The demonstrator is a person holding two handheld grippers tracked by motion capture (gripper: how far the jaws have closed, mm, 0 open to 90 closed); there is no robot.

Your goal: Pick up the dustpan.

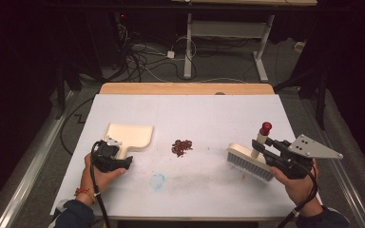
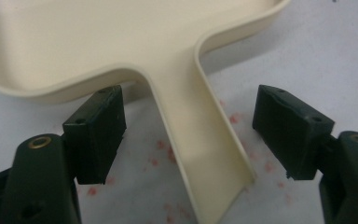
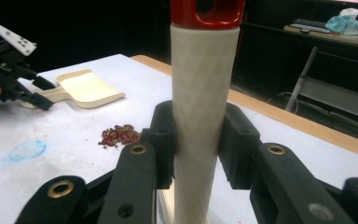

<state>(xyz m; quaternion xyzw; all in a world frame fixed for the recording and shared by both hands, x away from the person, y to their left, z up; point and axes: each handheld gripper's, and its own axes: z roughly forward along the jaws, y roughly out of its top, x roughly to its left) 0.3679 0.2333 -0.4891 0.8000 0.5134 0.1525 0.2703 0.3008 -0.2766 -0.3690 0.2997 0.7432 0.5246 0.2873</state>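
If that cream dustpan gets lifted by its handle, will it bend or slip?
The dustpan looks like thin moulded plastic, so probably light and stiff. Its handle looks smooth and glossy, so it might slip or twist between the left gripper pads.
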